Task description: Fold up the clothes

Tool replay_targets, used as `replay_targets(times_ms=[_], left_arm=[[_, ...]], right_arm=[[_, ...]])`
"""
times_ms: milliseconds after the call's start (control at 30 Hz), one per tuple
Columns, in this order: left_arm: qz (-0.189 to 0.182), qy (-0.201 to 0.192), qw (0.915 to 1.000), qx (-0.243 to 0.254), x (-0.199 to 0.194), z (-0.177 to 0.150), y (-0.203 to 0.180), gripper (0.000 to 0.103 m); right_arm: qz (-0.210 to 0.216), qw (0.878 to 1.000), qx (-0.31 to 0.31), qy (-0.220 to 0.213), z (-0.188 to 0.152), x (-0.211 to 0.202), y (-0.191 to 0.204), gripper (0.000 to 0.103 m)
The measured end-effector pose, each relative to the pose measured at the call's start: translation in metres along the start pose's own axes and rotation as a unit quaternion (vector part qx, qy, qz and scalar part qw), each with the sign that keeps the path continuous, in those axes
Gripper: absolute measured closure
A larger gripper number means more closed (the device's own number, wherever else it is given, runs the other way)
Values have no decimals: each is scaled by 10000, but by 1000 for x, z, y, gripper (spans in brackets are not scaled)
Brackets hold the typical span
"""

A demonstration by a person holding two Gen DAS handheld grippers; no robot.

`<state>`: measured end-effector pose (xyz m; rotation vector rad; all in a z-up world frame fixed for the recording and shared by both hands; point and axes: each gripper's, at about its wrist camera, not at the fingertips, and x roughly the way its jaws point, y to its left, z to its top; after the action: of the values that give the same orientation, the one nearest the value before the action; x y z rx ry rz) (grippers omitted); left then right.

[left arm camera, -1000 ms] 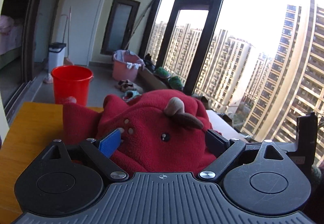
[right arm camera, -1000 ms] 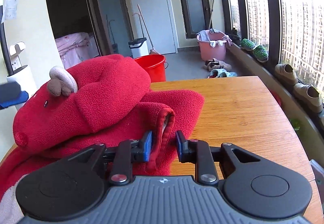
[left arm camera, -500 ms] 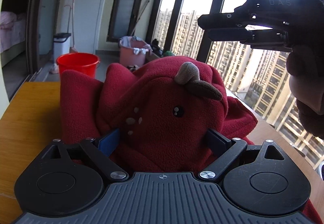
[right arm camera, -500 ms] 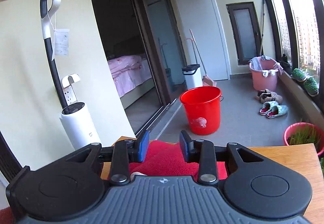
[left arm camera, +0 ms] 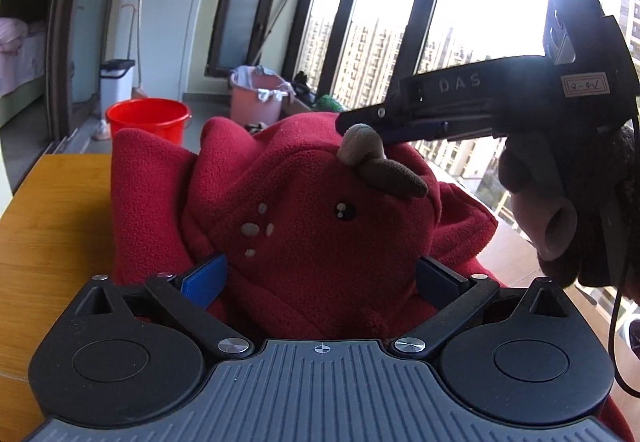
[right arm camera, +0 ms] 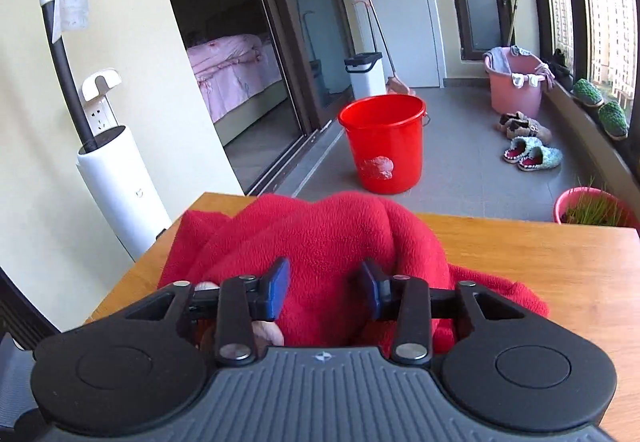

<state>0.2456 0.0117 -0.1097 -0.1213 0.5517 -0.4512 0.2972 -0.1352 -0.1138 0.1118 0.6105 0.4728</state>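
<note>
Left wrist view: my left tool [left arm camera: 320, 274] is spread as wide as it goes and opening further. The red fleece hooded garment with a stitched animal face and a small brown-and-tan antler [left arm camera: 304, 210] bulges up between the two blue pads [left arm camera: 204, 276]. I cannot tell whether the pads press the fleece, so I log it as straddling, not gripping. The garment sits heaped on the orange wooden counter [left arm camera: 44, 226], directly ahead of this tool. My right tool [left arm camera: 372, 122] comes in from the right above the heap, its tips just at the antler [left arm camera: 374, 158].

Right wrist view: the right tool's jaws are opening. Red fleece fills the gap between its pads [right arm camera: 276, 284], but it looks to lie below rather than be clamped. The heap runs away from me toward the counter's far edge, and bare wood shows to the right. A red plastic bucket [right arm camera: 382, 144] stands on the floor beyond.

Judgement: the hood is the high point and lies between both tools. The left is nearer its base, the right nearer its crown. The next fold likely turns on pressing that hood flat along the garment's length.
</note>
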Motion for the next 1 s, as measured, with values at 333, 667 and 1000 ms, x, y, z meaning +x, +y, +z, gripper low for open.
replay_targets(times_ms=[333,667,1000], left_arm=[[-12,21,10000,-34,1,3,4,0],[-32,34,9999,-108,1,3,6,0],[-470,141,9988,-88,-9,-2,17,0]], right_arm=[[79,9945,603,848,23,90,-41,25],[874,9887,1031,651,7,61,-41,71],[795,9961,344,175,-31,-28,-4,77]])
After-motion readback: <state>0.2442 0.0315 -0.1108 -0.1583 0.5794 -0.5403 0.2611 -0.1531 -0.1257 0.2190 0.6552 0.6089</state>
